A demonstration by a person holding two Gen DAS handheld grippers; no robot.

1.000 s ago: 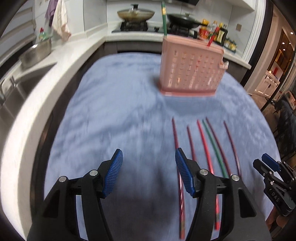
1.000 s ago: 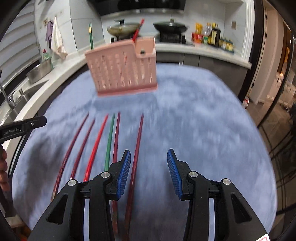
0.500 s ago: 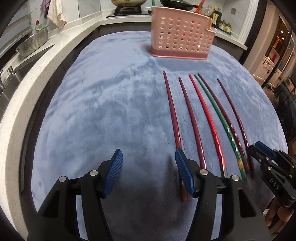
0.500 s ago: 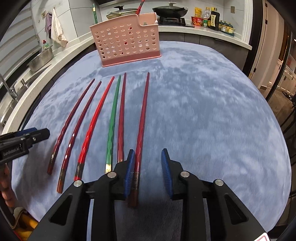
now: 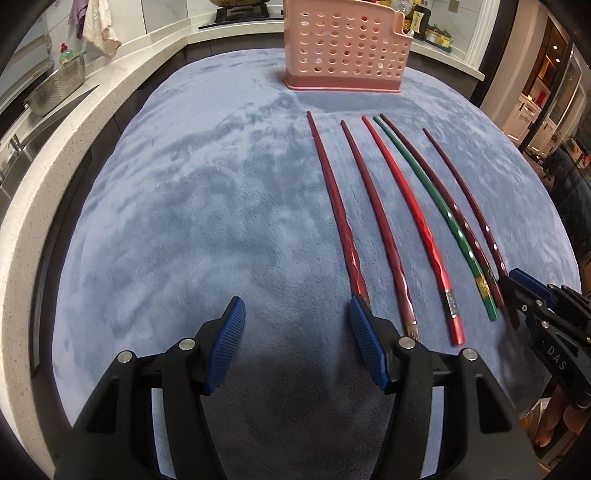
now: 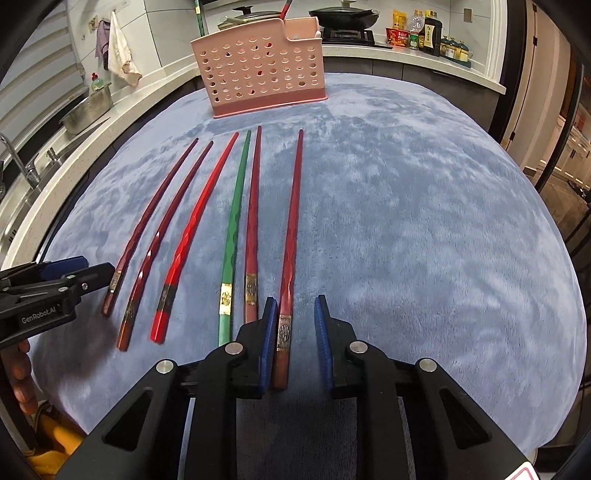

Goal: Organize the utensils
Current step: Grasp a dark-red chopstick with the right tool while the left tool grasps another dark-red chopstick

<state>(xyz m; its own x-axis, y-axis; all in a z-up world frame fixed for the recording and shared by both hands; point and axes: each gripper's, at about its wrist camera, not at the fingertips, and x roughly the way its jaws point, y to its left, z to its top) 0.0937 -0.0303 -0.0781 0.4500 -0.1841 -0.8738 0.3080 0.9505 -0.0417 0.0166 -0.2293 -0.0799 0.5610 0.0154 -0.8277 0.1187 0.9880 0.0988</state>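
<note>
Chopsticks [image 6: 236,221] in a row on blue plush cloth [image 6: 406,221], kitchen counter [image 5: 55,140] behind; both tongs agape, empty.

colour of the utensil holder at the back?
Pink utensil holder, perforated with round holes; clearest in right wrist view.

Work surface: a table covered with blue plush cloth [image 6: 424,206]. A pale speckled countertop [image 5: 70,129] runs along the left and wraps around the far side. Left — a steel colander [image 6: 86,110] and a faucet [image 6: 18,158]; towels [image 6: 118,48] hang on the tiled wall. Far — a black wok [image 6: 345,16] on the stove, sauce bottles [image 6: 424,33] to its right. Right — a doorway [image 5: 546,88], warmly lit beyond.
</note>
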